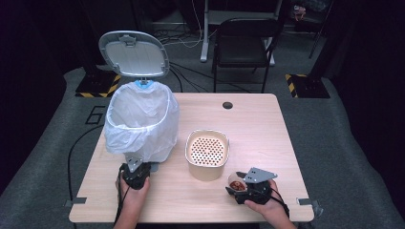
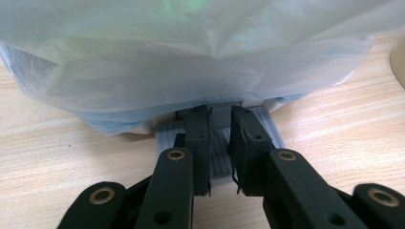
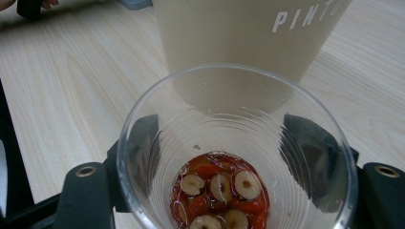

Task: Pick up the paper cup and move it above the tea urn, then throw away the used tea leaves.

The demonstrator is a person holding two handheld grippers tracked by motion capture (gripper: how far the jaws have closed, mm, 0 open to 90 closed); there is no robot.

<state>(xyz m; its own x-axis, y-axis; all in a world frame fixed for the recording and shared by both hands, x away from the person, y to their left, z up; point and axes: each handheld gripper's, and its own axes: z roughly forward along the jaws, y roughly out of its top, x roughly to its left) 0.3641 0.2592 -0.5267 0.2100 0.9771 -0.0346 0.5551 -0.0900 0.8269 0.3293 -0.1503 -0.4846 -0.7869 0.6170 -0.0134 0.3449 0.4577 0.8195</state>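
Two grippers at work. Left gripper (image 1: 135, 171), jaws pressed together, bears on the pedal (image 2: 219, 143) at the front of the bin (image 1: 141, 119), likely keeping the lid (image 1: 133, 53) up. Right gripper (image 3: 229, 157) pinches the cup (image 3: 236, 152) of red tea dregs just right-front of the strainer pot (image 1: 207, 153), itself right of the bin, ready for draining.

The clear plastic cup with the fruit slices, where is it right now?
In the high view the clear plastic cup is near the table's front right, between the right gripper's fingers, just right of the beige strainer tub.
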